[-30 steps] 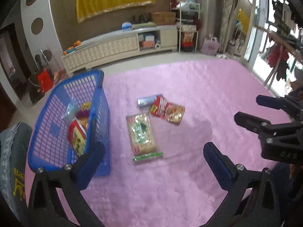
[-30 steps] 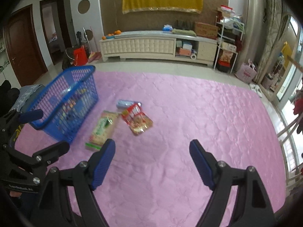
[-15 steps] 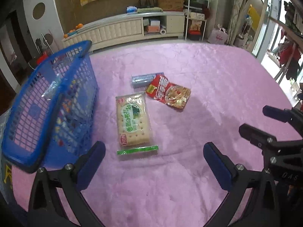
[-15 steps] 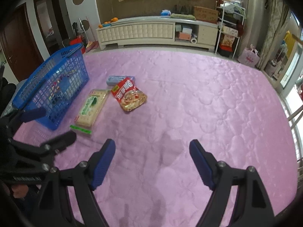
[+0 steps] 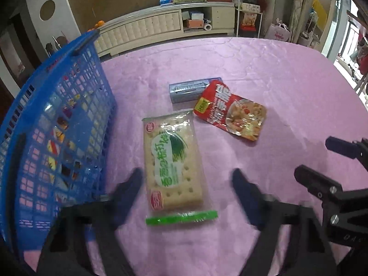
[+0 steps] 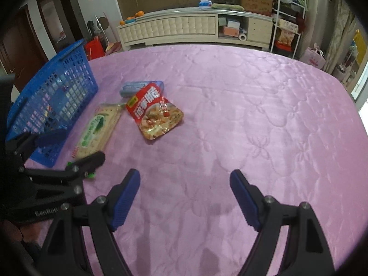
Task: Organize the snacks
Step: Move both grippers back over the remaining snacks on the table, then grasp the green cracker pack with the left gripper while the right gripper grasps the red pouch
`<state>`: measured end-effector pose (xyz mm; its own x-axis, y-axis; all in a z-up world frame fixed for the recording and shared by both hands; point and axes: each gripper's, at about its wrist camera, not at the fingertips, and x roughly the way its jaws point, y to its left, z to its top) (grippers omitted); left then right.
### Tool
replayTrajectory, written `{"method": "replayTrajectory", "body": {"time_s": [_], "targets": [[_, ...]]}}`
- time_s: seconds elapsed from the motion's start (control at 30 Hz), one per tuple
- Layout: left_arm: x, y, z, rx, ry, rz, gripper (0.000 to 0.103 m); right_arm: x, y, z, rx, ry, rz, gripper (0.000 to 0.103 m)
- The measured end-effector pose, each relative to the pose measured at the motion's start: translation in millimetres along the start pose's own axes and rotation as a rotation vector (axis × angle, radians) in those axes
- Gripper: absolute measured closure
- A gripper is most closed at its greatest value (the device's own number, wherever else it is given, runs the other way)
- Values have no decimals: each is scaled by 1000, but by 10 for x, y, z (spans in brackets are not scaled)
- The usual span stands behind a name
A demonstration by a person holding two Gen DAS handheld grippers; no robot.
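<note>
Left gripper closing, jaws now straddling clear-wrapped green-labelled cracker pack lying beside blue plastic mesh basket, having descended from higher up; pads not yet pressing. Right gripper hanging open, empty.

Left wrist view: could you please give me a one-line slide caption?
Left gripper closing around the cracker pack beside the blue basket on a pink cloth.
</note>
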<state>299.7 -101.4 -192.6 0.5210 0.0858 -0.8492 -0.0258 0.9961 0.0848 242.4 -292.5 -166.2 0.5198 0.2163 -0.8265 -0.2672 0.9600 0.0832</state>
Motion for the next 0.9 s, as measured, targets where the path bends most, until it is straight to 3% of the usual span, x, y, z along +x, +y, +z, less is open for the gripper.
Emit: {"method": "replayTrajectory", "body": {"time_s": [0.1, 0.27, 0.37, 0.6, 0.73, 0.9], "targets": [[130, 40, -3, -10, 32, -17, 40, 25, -46, -23, 10, -4, 6, 19], [167, 108, -6, -10, 29, 16, 40, -3, -50, -28, 14, -27, 25, 19], [211, 271, -27, -110, 59, -65, 41, -6, -18, -38, 5, -24, 29, 19], [185, 232, -87, -86, 74, -65, 45, 1, 17, 15, -11, -1, 28, 19], [145, 227, -148, -95, 70, -58, 49, 32, 73, 137, -75, 23, 32, 19], [90, 217, -233, -135, 48, -52, 49, 146, 241, 412, -260, 36, 20, 19]]}}
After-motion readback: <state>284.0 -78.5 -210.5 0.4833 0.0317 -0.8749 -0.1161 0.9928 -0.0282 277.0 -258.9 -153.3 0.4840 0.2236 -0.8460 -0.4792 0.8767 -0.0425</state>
